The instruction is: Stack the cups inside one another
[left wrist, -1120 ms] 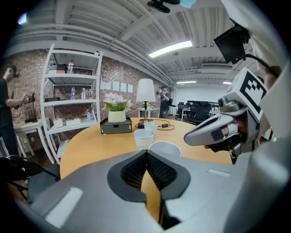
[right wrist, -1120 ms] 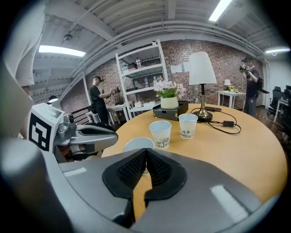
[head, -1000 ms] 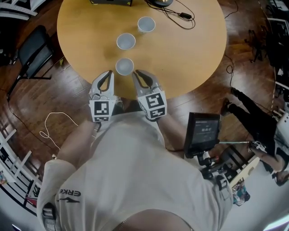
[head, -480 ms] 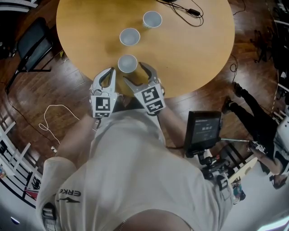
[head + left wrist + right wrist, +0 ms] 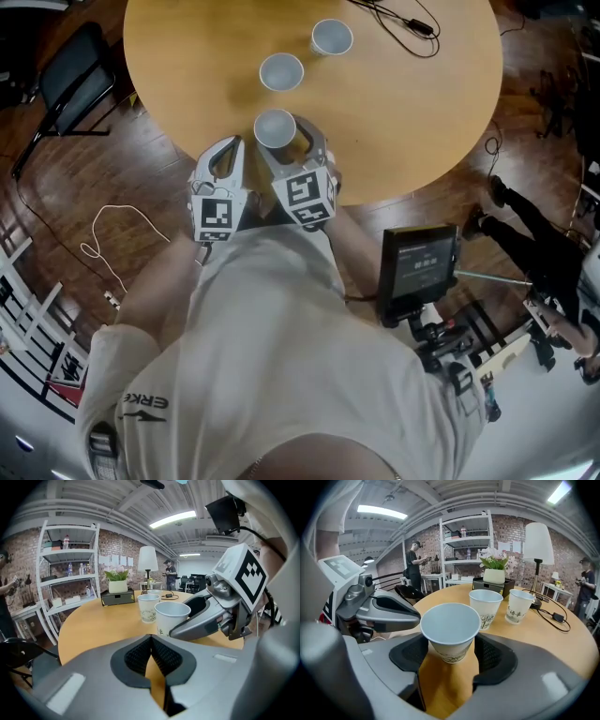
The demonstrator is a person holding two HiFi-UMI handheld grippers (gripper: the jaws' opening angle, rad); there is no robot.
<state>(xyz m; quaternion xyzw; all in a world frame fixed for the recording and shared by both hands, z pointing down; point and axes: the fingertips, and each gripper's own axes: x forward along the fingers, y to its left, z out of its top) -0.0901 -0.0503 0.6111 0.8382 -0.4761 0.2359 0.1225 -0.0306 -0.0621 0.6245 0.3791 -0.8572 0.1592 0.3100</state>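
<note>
Three white paper cups stand in a line on the round wooden table [image 5: 403, 112]: a near cup [image 5: 275, 128] [image 5: 450, 630], a middle cup [image 5: 281, 71] [image 5: 485, 605] and a far cup [image 5: 332, 37] [image 5: 519, 604]. My right gripper [image 5: 288, 142] [image 5: 451, 641] is open, with the near cup upright between its jaws. The jaws have just opened wide and closed in slightly, and thin gaps show beside the cup wall. My left gripper [image 5: 228, 145] [image 5: 151, 637] is shut and empty at the table's near edge, just left of the near cup [image 5: 171, 617].
A black cable [image 5: 403, 19] lies on the table beyond the far cup. A lamp [image 5: 537, 550] and a flower box [image 5: 494, 576] stand at the far side. A black chair [image 5: 70, 84] is on the left, and a screen on a stand [image 5: 417, 272] on the right.
My right gripper's jaws went from shut to open and moved forward around the near cup. The left gripper has stayed shut at the table's edge.
</note>
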